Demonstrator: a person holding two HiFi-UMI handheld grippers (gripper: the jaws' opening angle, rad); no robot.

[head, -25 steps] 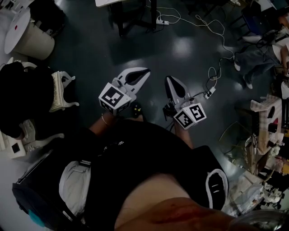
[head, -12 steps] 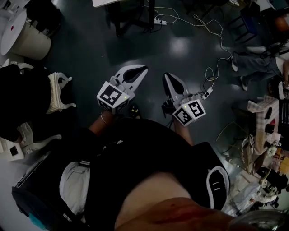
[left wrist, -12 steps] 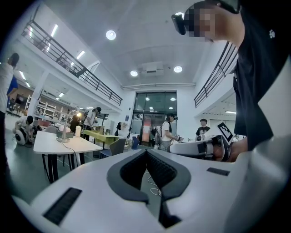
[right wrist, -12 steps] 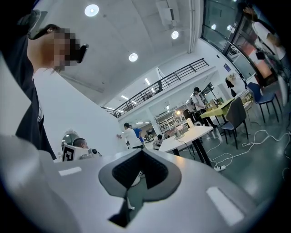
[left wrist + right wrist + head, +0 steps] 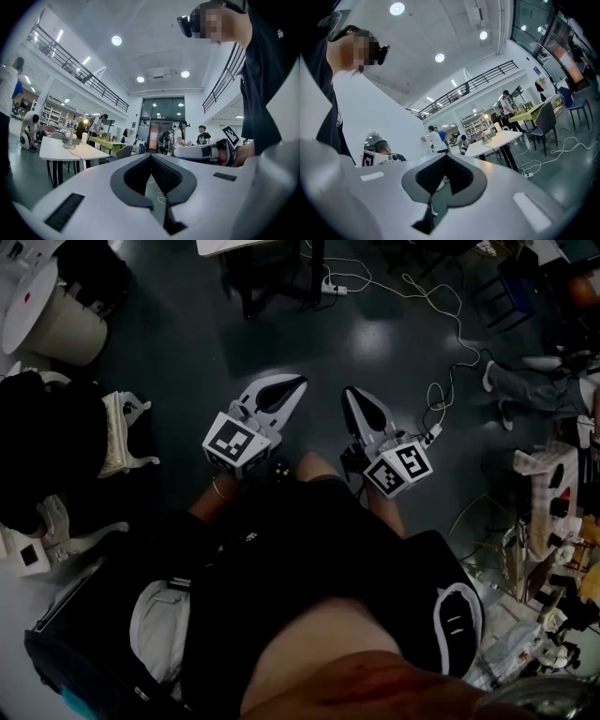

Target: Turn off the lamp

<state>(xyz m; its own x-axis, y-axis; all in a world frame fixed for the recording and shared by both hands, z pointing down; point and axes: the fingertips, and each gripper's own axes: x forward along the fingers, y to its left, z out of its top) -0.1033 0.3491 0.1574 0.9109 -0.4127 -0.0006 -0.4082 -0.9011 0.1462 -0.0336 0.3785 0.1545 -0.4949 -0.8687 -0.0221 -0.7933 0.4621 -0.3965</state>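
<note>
Left gripper (image 5: 150, 158): closed with nothing between the jaws, which meet tip to tip; it is held level in front of the body.
Right gripper (image 5: 446, 158): likewise closed and empty, held level beside the left one and apart from it.
Floor (image 5: 187, 352): dark and glossy, seen under both grippers in the head view; a cable (image 5: 450, 324) is trailed across it to a power strip (image 5: 433, 434).
Worktop (image 5: 499, 137): white, on dark legs, well ahead of both grippers.
Lamp (image 5: 484, 131): stood on the worktop, with a slim stem on a round base; the head appears to be lit, and a thin cord is seen leading from the base.
Switch: not to be made out from here; whether it sits on the base, the stem or the cord cannot be told.
People (image 5: 180, 136): several are seen standing well beyond the worktop, near other tables.
Step in hand: judged to be the approach. The lamp is not yet reached and nothing is touched.
Next move: the gap to the worktop has to be closed and the switch found. A closed gripper tip is judged fit for pressing a button.
Caution: the lamp looks light, so a hard push could tip or slide it; the second gripper may be needed to steady the base.
</note>
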